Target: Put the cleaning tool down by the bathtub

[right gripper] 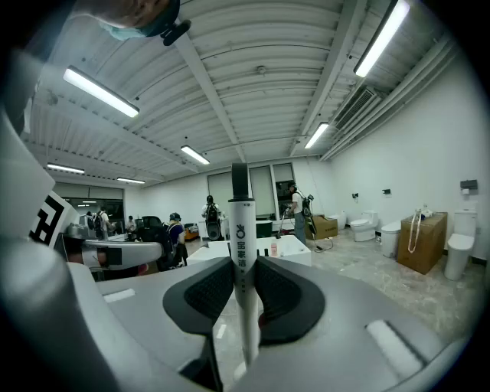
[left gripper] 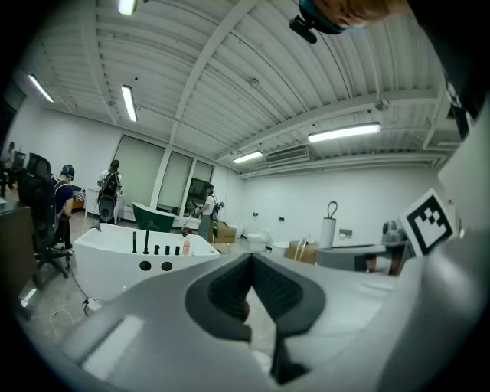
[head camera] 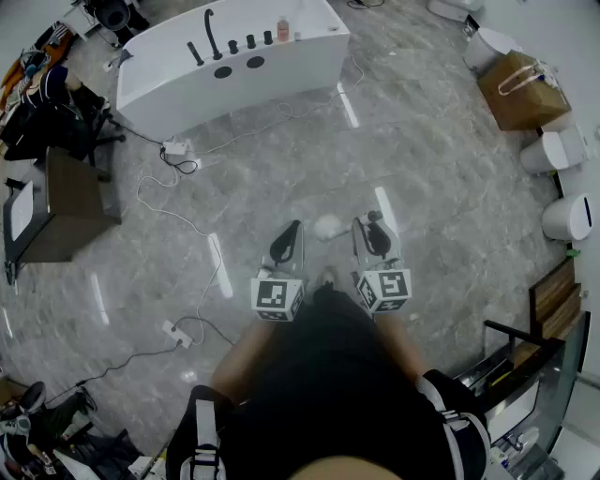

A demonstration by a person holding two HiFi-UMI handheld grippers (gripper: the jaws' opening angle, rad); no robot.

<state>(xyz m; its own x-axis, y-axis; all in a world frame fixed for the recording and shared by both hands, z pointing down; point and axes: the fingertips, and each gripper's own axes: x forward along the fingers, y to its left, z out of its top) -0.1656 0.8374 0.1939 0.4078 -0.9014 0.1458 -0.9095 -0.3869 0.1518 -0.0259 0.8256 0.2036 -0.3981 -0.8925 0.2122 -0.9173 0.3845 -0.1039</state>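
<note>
The white bathtub with black taps stands across the marble floor, also seen ahead in the left gripper view and the right gripper view. The cleaning tool has a white handle with a black top and stands upright. My right gripper is shut on that handle; in the head view it is held out in front of the person's body. A small white shape low between the grippers may be the tool's lower end. My left gripper is shut with nothing in it.
Cables and power strips trail over the floor between me and the tub. A dark desk stands left, a brown paper bag and white toilets right. A pink bottle sits on the tub rim. People stand far off.
</note>
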